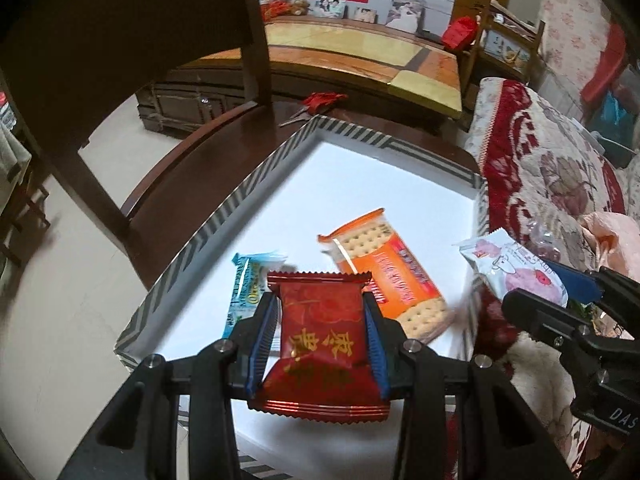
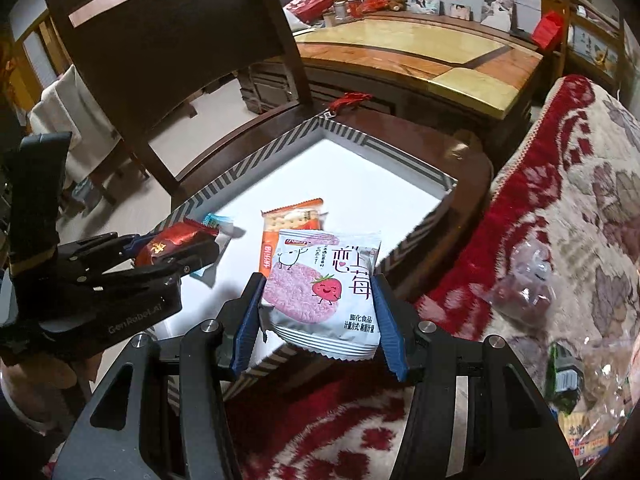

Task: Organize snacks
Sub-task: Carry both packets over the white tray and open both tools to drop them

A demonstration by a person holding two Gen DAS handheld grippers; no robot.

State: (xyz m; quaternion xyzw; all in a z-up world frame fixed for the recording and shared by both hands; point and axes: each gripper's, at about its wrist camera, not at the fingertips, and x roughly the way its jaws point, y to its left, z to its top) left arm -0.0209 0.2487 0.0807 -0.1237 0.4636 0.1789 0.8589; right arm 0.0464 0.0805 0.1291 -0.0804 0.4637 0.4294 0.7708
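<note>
My left gripper [image 1: 320, 336] is shut on a red snack packet with gold characters [image 1: 320, 340], held above the near part of a white box with a striped rim [image 1: 248, 184]. Inside the box lie an orange cracker packet [image 1: 384, 272] and a light blue packet [image 1: 248, 284]. My right gripper [image 2: 320, 320] is shut on a white strawberry rice-cracker packet [image 2: 324, 292], over the box's near right edge [image 2: 412, 240]. In the right wrist view, the left gripper [image 2: 176, 248] with its red packet [image 2: 168, 246] is on the left. The right gripper [image 1: 560, 292] shows at the right of the left wrist view.
The box sits on a dark wooden chair seat [image 1: 224, 132] with its backrest [image 2: 168, 40] behind. A red floral blanket [image 1: 540, 168] lies to the right, with clear plastic snack bags [image 2: 528, 280] on it. A low wooden table [image 1: 360, 56] stands beyond.
</note>
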